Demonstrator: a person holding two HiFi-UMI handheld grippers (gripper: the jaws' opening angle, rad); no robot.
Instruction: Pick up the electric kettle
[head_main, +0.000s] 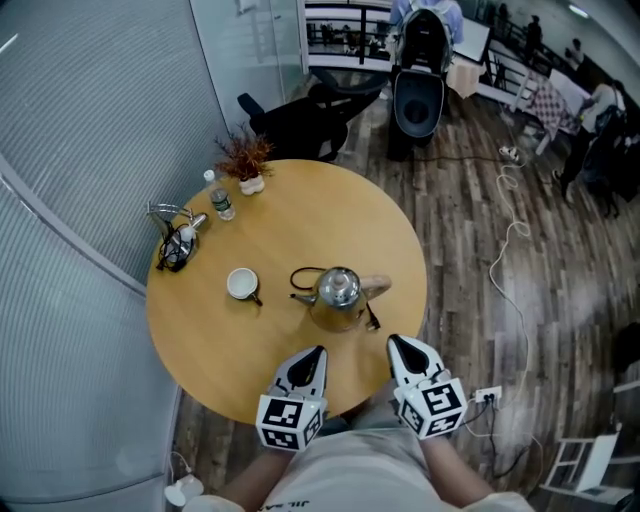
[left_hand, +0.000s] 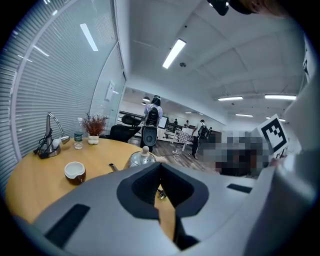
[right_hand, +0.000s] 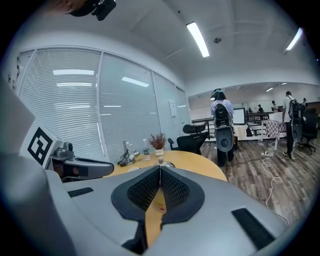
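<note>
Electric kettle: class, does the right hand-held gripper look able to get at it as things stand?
Probably yes: the right hand-held gripper sits close to the electric kettle, nothing blocking between; its shut jaws must open first.

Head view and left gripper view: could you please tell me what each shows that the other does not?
Only the head view: both claws from above, left claw and right claw, short of the kettle, plus a socket strip on the floor. Only the left gripper view: ceiling lamps, and the left claw's jaws seen close up, together and empty. Both: kettle, cup, bottle, plant and table.
</note>
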